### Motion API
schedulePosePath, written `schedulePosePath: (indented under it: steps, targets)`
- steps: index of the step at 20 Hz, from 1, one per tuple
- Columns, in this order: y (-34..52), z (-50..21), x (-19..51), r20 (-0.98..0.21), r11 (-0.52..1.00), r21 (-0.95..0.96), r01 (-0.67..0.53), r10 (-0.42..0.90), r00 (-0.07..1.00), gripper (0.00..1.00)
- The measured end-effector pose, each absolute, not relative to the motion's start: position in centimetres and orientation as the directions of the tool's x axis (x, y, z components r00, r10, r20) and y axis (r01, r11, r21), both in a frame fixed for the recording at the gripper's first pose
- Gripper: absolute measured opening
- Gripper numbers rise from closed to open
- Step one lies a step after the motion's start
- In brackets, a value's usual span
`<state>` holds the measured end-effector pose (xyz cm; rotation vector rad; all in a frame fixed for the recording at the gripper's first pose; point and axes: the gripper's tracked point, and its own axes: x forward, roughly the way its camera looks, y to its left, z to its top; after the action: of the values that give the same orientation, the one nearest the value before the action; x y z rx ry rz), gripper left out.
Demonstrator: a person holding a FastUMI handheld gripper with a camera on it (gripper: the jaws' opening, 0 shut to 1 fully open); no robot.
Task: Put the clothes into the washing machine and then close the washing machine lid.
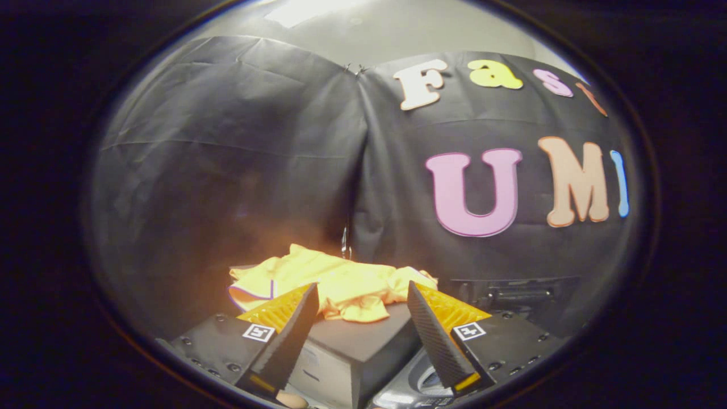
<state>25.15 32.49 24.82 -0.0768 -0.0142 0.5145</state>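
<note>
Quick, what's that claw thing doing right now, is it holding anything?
Gripper: open, holding nothing; the yellow garment lies on the dark box just beyond its fingers.

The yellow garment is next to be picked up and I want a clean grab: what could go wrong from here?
1. The yellow garment lies crumpled on the dark box, just ahead of the open fingers; a pinch may catch only a fold, so part of it could trail.
2. Its edge hangs over the box's front; dragging could pull it off.
3. The washing machine sits low beside the box, so the cloth could snag on the box's corner.
</note>
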Motion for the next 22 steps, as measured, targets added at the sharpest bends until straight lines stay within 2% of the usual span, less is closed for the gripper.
schedulePosePath:
  steps: [8, 12, 17, 18, 22]
  targets:
    - [37.0, 19.8, 31.3, -0.258, 0.843, -0.084, -0.531, 0.496, 0.829, 0.98]
    - [37.2, 17.6, 31.2, -0.339, 0.847, 0.001, -0.531, 0.500, 0.797, 0.69]
    - [37.5, 18.3, 31.9, -0.348, 0.864, 0.064, -0.499, 0.488, 0.801, 0.34]
    - [37.4, 18.3, 31.7, -0.358, 0.874, 0.077, -0.480, 0.473, 0.805, 0.32]
    - [36.8, 19.1, 31.9, -0.343, 0.892, 0.095, -0.442, 0.446, 0.827, 0.07]
